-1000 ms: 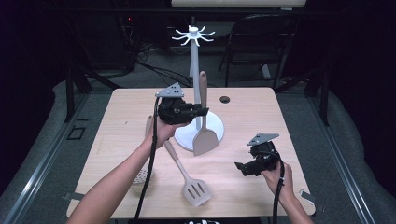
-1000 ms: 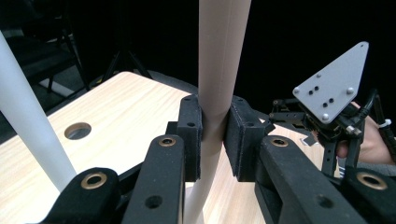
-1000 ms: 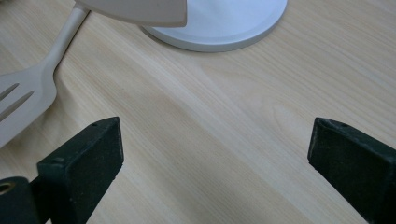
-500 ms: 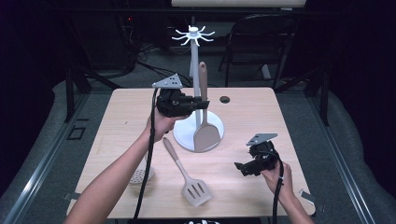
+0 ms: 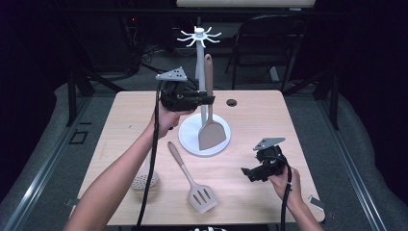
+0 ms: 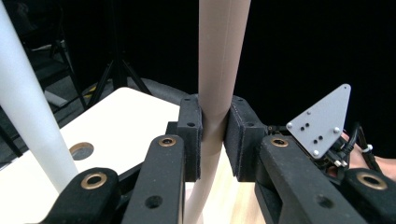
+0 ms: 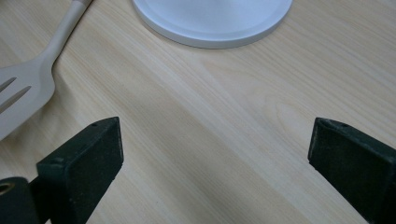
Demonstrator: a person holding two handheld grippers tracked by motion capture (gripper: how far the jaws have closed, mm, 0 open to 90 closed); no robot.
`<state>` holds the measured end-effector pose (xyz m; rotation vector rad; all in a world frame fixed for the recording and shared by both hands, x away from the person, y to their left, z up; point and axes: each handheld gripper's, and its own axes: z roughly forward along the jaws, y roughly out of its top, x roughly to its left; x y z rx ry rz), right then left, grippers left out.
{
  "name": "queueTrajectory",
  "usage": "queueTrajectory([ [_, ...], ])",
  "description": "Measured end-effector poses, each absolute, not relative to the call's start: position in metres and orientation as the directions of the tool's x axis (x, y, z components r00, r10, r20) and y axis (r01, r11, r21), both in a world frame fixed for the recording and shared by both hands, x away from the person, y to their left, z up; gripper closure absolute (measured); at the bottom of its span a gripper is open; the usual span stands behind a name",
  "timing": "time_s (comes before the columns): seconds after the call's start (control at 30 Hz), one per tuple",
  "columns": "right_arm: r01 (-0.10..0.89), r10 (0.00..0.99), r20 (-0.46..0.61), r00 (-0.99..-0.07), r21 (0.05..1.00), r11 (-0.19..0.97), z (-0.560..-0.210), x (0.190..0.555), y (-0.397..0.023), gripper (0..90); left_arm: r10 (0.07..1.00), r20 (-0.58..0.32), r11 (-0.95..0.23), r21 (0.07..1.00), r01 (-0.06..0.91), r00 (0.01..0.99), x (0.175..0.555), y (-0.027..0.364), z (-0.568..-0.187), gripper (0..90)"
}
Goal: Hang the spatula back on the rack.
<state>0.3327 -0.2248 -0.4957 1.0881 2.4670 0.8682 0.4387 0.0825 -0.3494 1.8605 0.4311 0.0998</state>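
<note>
Left gripper (image 6: pixel 212 140): jaws clamped on the handle of a tan solid spatula (image 5: pixel 210 125), held upright beside the white stand's pole (image 5: pixel 200 72); the high view shows its blade hanging over the stand's round base (image 5: pixel 188 139). Right gripper (image 7: pixel 215 154): jaws wide apart above bare table (image 7: pixel 224 130), holding nothing. Its view shows the slotted spatula (image 7: pixel 28 88) at left; the high view places that spatula (image 5: pixel 192 180) flat between the forearms, with a perforated skimmer (image 5: pixel 144 180) near the left arm.
</note>
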Motion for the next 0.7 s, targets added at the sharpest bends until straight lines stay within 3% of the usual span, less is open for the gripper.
queueTrajectory([
  [0.7,0.552,0.738,-0.042,-0.673,0.635,0.540,-0.496,0.333,-0.224,2.7,0.363,-0.175,-0.249,0.928,0.276,0.915,0.458,0.085,-0.341,77.3],
])
